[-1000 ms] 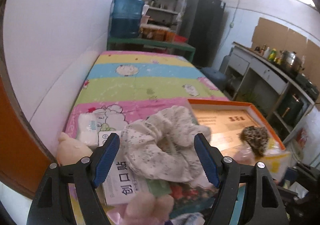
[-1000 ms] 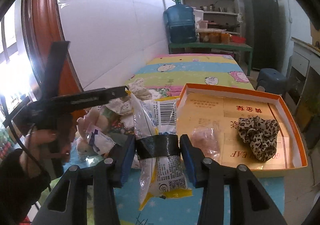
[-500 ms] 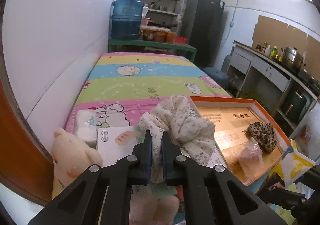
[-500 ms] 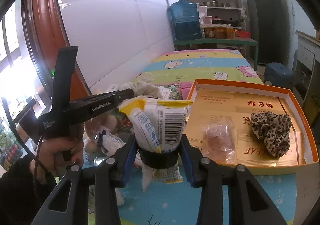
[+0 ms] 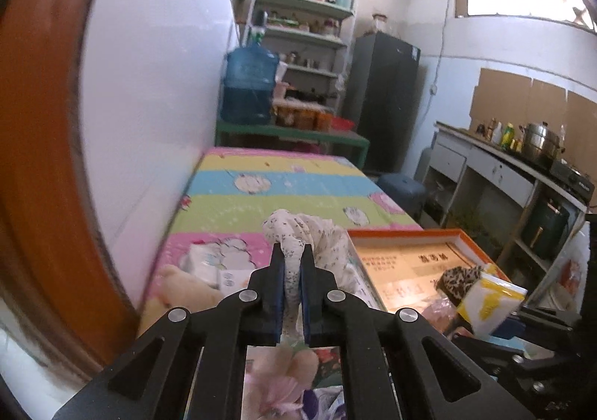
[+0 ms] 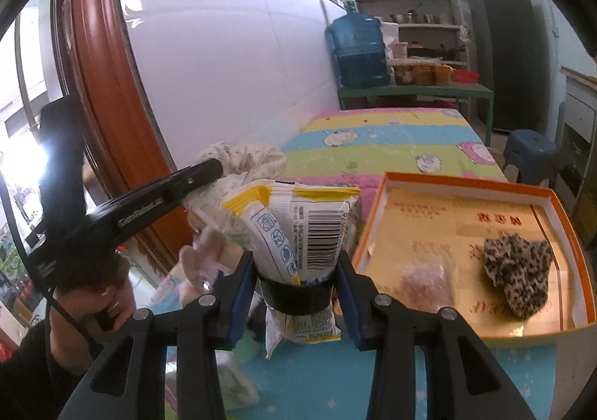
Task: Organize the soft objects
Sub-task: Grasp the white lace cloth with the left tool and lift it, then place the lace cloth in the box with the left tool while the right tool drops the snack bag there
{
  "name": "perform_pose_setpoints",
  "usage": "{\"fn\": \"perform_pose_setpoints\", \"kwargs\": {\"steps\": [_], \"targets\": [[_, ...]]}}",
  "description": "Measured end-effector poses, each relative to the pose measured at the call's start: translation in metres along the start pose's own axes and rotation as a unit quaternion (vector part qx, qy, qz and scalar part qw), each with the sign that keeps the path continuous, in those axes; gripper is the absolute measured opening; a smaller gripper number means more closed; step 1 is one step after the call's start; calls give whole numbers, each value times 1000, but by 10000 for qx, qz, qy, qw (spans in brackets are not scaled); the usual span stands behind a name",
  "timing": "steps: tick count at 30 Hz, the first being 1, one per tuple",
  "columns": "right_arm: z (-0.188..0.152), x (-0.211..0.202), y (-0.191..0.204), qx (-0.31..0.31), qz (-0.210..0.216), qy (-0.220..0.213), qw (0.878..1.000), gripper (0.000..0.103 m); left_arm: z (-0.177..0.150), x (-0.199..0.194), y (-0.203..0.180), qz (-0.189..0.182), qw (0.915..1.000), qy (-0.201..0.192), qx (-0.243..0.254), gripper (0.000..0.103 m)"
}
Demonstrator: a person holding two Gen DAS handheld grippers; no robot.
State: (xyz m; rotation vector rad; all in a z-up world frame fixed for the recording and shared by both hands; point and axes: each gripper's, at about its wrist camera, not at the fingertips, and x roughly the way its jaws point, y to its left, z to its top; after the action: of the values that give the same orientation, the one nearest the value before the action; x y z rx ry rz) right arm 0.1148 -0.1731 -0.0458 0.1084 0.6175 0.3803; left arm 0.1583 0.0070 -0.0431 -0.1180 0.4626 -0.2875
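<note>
Left gripper [image 5: 292,263] jaws pressed together on a fold of the white floral scrunchie [image 5: 313,237], held up off the tabletop [image 5: 283,192] just left of the orange box lid [image 5: 462,238]. Right gripper [image 6: 294,267] jaws pinching a yellow-and-white snack packet [image 6: 298,229] at its black band, upright, just left of the lid. Inside the lid: leopard-print scrunchie [image 6: 518,274] at right, clear pink bag [image 6: 425,280] beside it; plush toy [image 5: 186,289] lies by the wall.

Barcode on the snack packet [image 6: 298,229]; box [image 6: 481,218] print unreadable.
</note>
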Motion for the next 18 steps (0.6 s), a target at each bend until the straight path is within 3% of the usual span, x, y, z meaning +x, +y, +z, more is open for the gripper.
{"fn": "perform_pose_setpoints", "kwargs": {"steps": [8,18], "targets": [[24,-4,10,-101,58,-263,9996,42,15,-35,-2,-3,9998,-217,49,7],[40,-39,-16,-81,-317,-638,9974,42,31,-53,-43,-238,9991,-320,114,7]]}}
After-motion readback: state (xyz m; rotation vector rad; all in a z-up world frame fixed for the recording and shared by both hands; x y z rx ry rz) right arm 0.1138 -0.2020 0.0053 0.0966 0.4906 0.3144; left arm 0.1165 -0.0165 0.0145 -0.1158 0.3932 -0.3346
